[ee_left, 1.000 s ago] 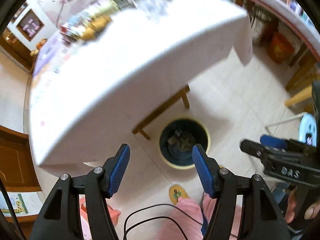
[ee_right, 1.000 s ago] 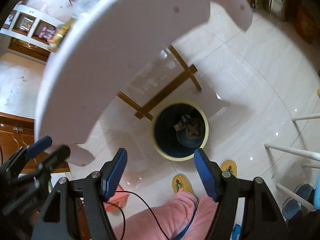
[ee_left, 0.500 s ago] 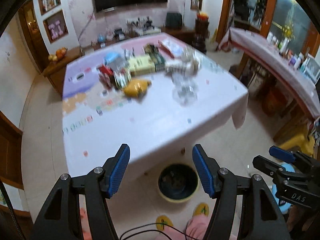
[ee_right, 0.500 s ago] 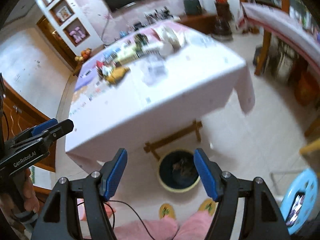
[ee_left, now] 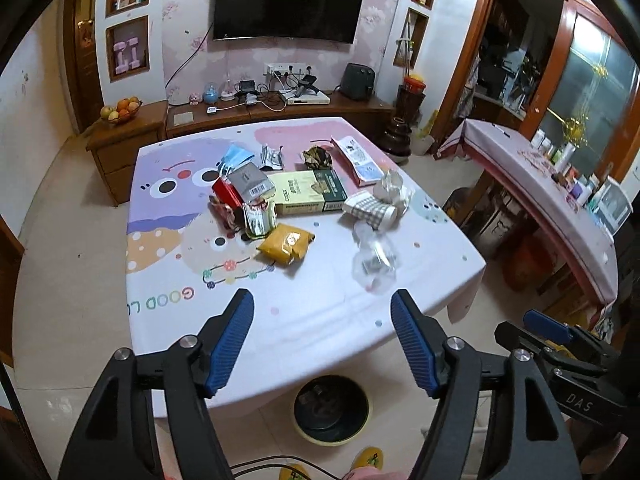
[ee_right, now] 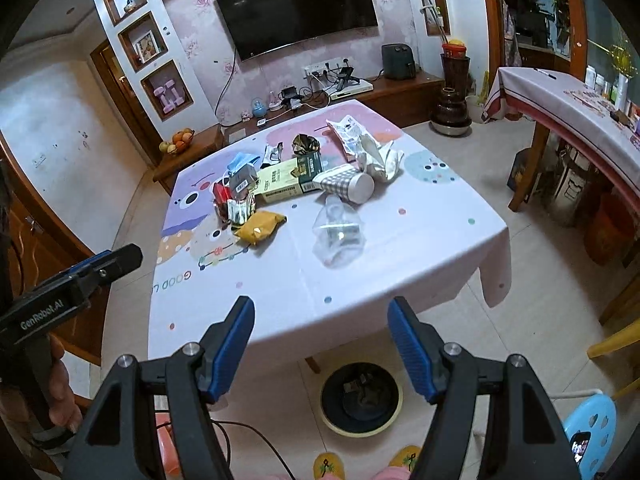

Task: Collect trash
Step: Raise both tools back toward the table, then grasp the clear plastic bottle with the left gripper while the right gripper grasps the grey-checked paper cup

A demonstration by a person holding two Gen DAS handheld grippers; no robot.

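Both views have swung up from the dark bin [ee_left: 331, 408] on the floor to the table [ee_left: 280, 300], so the next piece of trash is being sought. The trash [ee_left: 285, 245] lies mid-table, well beyond both grippers. The left hand-held gripper [ee_left: 322, 344] is opening, empty; the right hand-held gripper [ee_right: 321, 347] is spread, empty, both tilted downward.

Both wrist cameras are looking forward and downward from above the near edge of the counter [ee_left: 304, 304], standing back from it, toward the wall with the television [ee_left: 288, 0]. The left view is sitting further left, the right view further right. Both are sharing the counter, its litter, and the bin [ee_right: 362, 398] on the floor below.
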